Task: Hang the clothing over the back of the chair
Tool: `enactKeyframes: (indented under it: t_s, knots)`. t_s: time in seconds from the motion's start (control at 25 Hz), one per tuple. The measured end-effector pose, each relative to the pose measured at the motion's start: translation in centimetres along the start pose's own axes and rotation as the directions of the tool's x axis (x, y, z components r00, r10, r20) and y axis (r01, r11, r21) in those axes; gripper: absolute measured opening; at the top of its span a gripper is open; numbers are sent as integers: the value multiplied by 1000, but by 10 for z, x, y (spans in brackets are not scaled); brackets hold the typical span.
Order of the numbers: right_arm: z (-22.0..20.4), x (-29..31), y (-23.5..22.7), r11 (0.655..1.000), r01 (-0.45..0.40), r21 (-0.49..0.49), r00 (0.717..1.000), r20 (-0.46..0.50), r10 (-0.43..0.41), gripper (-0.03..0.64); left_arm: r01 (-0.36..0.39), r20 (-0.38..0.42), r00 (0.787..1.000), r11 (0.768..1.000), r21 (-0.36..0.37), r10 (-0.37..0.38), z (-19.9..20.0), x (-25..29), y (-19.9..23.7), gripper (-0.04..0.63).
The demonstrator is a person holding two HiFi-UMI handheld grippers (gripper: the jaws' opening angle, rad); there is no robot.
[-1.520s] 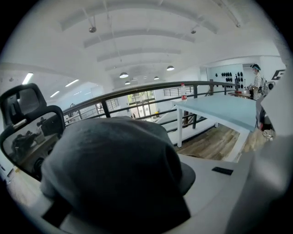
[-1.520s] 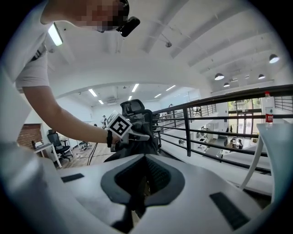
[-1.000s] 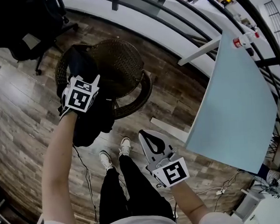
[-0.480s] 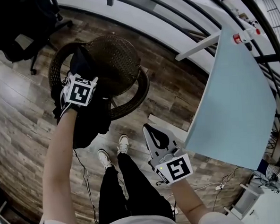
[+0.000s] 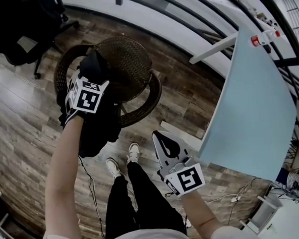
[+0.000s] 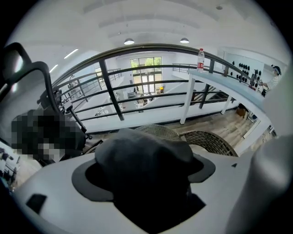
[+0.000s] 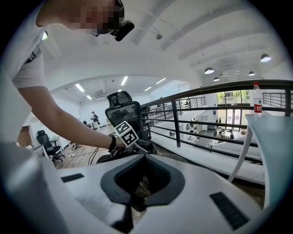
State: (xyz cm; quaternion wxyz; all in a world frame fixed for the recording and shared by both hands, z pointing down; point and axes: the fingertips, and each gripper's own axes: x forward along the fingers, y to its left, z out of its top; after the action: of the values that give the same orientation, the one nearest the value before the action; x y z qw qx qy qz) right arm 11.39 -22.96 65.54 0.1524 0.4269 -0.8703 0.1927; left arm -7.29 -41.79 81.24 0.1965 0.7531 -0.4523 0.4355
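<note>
Just now the left gripper has been spreading its jaws, with the clothing between them, draped over the chair's rim. The right gripper, pressed together and empty, hangs over open floor near the chair.

In the head view the black clothing covers the wicker chair rim at about 8 o'clock, so how it lies on the back there cannot be told. In the left gripper view it blocks most of the chair. The office chair at 11 o'clock is cut off by the picture's edge.
</note>
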Motion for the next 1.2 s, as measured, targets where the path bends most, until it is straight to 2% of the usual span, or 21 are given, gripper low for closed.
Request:
enactKeyframes:
  t_s: [0.2, 0.36, 0.56, 0.68, 0.76, 0.88, 1.2]
  knots:
    - [5, -2, 4, 1000, -1, -16, 1000, 6, 1, 18, -27, 4, 1000, 999, 34, 27, 3, -10, 5, 461]
    - [9, -5, 7, 1000, -1, -16, 1000, 12, 2, 18, -68, -26, 997, 992, 107, 71, 5, -19, 7, 468]
    - [12, -11, 11, 1000, -1, -17, 1000, 27, 1, 18, -151, -53, 985, 964, 220, 166, 8, -36, 11, 468]
    - [12, -14, 14, 1000, -3, -14, 999, 37, 4, 18, -202, 5, 978, 948, 247, 207, 22, -53, 14, 469]
    - [11, -16, 17, 1000, -6, -11, 999, 40, 7, 18, -205, 38, 979, 948, 244, 202, 34, -61, 13, 469]
    - [11, -21, 24, 1000, -11, -10, 999, 43, 11, 18, -183, 46, 983, 957, 224, 177, 37, -68, 7, 469]
    - [12, -50, 39, 999, 16, -47, 999, 49, -14, 18, -129, 9, 992, 972, 197, 129, 3, -78, -9, 468]
